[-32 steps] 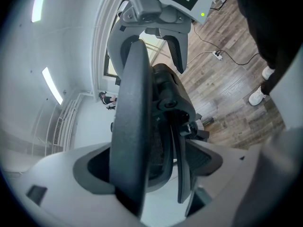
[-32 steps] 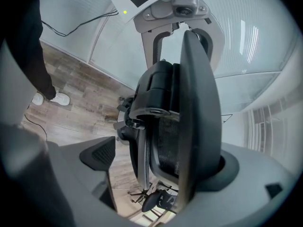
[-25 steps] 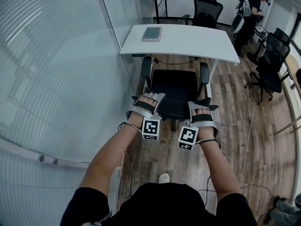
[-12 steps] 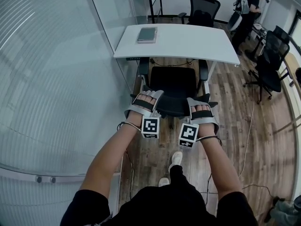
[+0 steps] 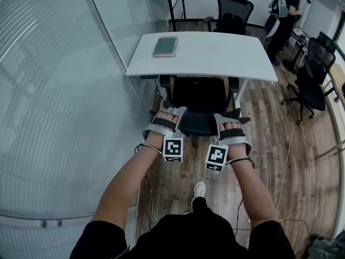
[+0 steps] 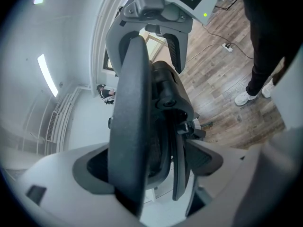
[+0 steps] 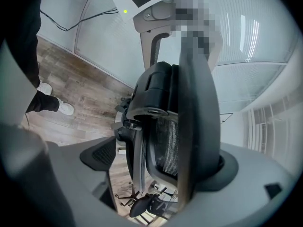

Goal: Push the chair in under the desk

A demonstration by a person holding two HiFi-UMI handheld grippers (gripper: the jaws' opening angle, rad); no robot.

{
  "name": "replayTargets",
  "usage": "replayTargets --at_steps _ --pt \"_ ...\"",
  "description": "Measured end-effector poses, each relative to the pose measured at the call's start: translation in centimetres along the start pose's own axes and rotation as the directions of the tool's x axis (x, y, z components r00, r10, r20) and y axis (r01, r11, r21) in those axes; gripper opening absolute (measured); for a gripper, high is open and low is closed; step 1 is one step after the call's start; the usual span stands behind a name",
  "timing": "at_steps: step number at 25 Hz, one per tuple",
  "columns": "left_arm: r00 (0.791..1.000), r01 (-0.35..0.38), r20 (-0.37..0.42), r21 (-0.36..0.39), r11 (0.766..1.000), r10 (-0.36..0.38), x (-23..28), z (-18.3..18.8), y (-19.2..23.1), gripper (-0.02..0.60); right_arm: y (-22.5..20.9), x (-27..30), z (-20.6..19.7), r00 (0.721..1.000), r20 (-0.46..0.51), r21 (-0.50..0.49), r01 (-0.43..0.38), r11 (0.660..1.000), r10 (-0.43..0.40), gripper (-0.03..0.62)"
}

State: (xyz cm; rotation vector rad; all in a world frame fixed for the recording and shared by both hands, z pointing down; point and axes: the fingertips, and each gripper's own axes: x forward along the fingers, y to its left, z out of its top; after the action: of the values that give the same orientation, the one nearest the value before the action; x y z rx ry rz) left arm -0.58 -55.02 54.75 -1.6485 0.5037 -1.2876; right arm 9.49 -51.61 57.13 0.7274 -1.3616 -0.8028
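Observation:
A black office chair stands with its seat and armrests partly under the white desk. My left gripper is shut on the left end of the backrest's top edge. My right gripper is shut on the right end. In the left gripper view the black backrest rim runs between the grey jaws of the left gripper. The right gripper view shows the same rim and mesh held in the right gripper. The chair's base is hidden.
A grey notebook lies on the desk's left part. A glass wall runs along the left. More black chairs and a person are at the back right. Cables lie on the wood floor.
The chair has rolled forward, so more of its seat and armrests now sit under the desk. Both grippers moved with the backrest, and I stepped closer.

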Motion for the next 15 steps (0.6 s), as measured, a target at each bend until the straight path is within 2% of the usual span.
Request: replayTargets --at_steps 8,15 --pt "1.000 0.011 -0.012 0.007 1.000 -0.011 4.8 -1.5 2.1 0.454 -2.6 4.7 -1.0 1.000 0.003 -0.007 0.010 1.000 -0.010 0.518" --pt "0.999 0.016 -0.030 0.003 1.000 -0.016 9.3 -0.7 3.9 0.454 -4.0 8.9 -3.8 1.000 0.016 -0.018 0.013 1.000 -0.013 0.519"
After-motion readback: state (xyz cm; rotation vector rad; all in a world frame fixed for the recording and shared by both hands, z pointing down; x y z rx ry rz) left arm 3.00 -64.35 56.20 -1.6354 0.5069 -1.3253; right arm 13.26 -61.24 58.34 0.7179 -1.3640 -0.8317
